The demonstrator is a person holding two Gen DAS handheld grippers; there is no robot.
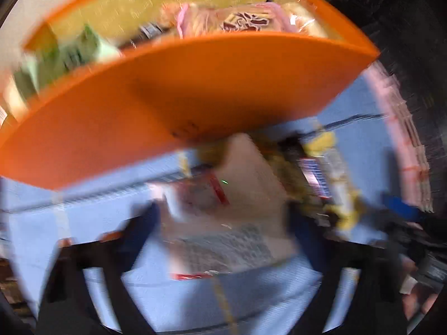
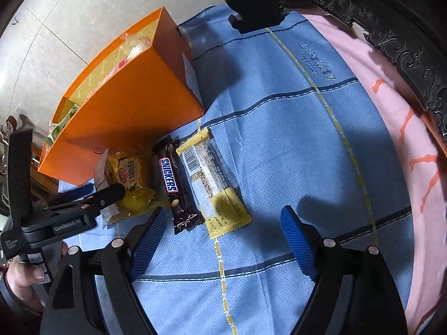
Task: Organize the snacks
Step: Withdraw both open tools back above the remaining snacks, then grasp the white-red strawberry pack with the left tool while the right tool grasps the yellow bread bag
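An orange box stands on the blue cloth, several snack packs inside; it also fills the top of the blurred left wrist view. In front of it lie a yellow-wrapped snack, a Snickers bar and a yellow seed bar. My left gripper has its jaws around a pale, white-and-red packet; in the right wrist view its fingers rest at the yellow-wrapped snack. My right gripper is open and empty, just short of the Snickers bar and seed bar.
A blue cloth covers the surface, over a pink cloth at the right edge. A dark carved frame borders the far right. A black object stands at the cloth's far end. Pale floor tiles lie beyond the box.
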